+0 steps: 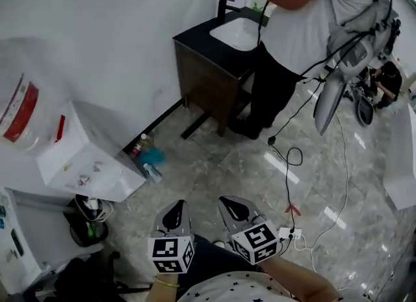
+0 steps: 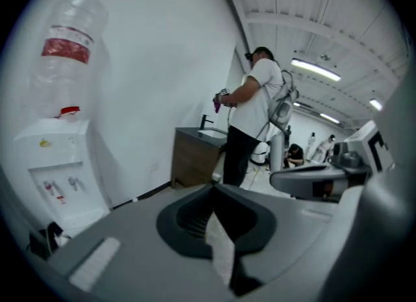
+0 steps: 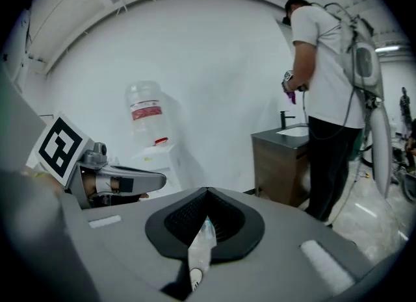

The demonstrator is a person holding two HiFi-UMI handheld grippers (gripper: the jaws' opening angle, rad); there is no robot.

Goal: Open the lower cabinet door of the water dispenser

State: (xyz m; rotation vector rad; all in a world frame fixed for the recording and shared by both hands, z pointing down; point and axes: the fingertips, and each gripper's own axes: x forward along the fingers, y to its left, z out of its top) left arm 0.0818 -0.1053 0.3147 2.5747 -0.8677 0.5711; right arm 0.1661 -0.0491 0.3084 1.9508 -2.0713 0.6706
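The white water dispenser (image 1: pixel 84 164) stands at the left against the wall, with a clear bottle (image 1: pixel 26 109) on top and its taps facing the room. Its lower cabinet door does not show in any view. My left gripper (image 1: pixel 174 215) and right gripper (image 1: pixel 235 208) are side by side low in the head view, well short of the dispenser, both shut with nothing between the jaws. In the left gripper view the left gripper (image 2: pixel 213 187) points past the dispenser (image 2: pixel 55 164). The right gripper (image 3: pixel 207 193) looks toward the dispenser (image 3: pixel 156 158) and bottle (image 3: pixel 146 109).
A dark vanity with a white sink (image 1: pixel 214 54) stands against the wall, and a person (image 1: pixel 299 28) is at it. A black cable (image 1: pixel 289 158) trails over the glossy tile floor. Small bottles (image 1: pixel 146 154) sit by the wall. A black bin (image 1: pixel 88 219) is beside the dispenser.
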